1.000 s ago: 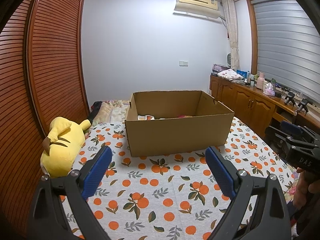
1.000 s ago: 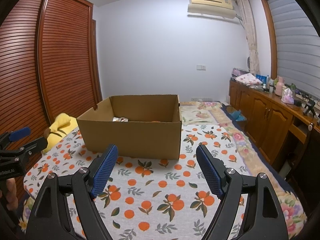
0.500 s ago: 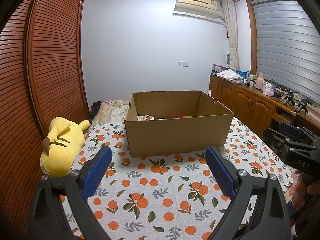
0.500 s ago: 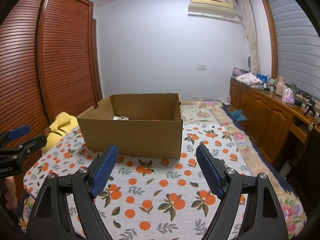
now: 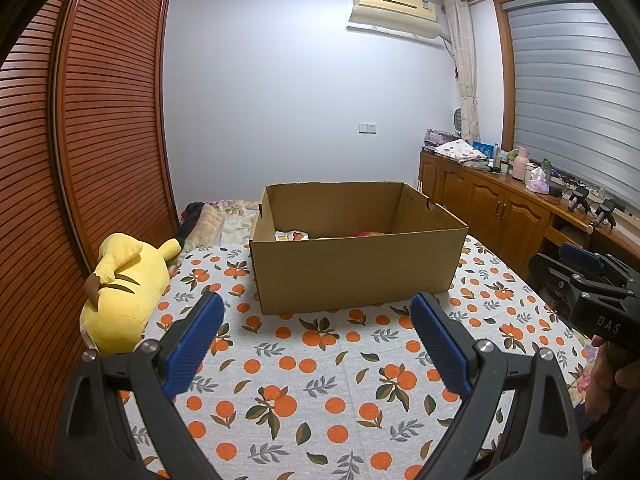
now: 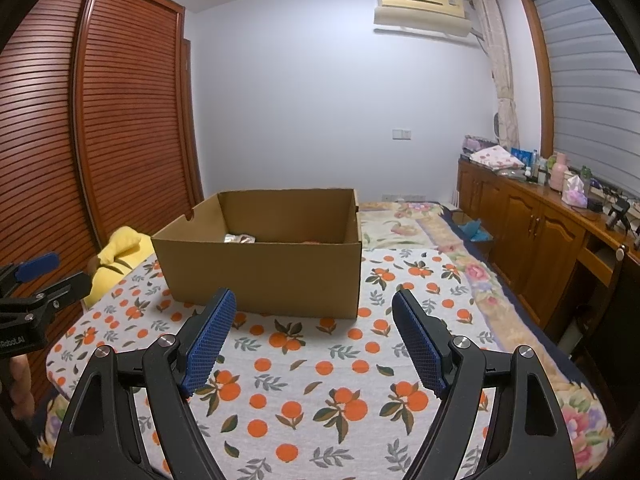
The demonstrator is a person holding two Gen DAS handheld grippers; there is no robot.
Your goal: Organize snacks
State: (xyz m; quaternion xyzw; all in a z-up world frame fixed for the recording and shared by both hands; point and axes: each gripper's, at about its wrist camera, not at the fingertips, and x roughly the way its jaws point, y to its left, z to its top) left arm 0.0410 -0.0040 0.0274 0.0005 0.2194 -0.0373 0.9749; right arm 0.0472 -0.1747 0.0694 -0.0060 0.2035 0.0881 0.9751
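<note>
Cardboard box (image 5: pixel 356 268) sits mid-bed; both your left gripper (image 5: pixel 316 340) and right gripper (image 6: pixel 314 338) gape empty. Those crinkly snack packets (image 5: pixel 292 236) inside look light, slippery: pinch an edge.

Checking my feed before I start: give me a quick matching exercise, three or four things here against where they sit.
Things:
1. cardboard box
2. yellow plush toy
3. air conditioner
4. snack packets

Places:
A. high on the wall
B. inside the box
C. middle of the orange-print cloth
D. left of the box, by the louvred wardrobe

Pairs: 1-C, 2-D, 3-A, 4-B
</note>
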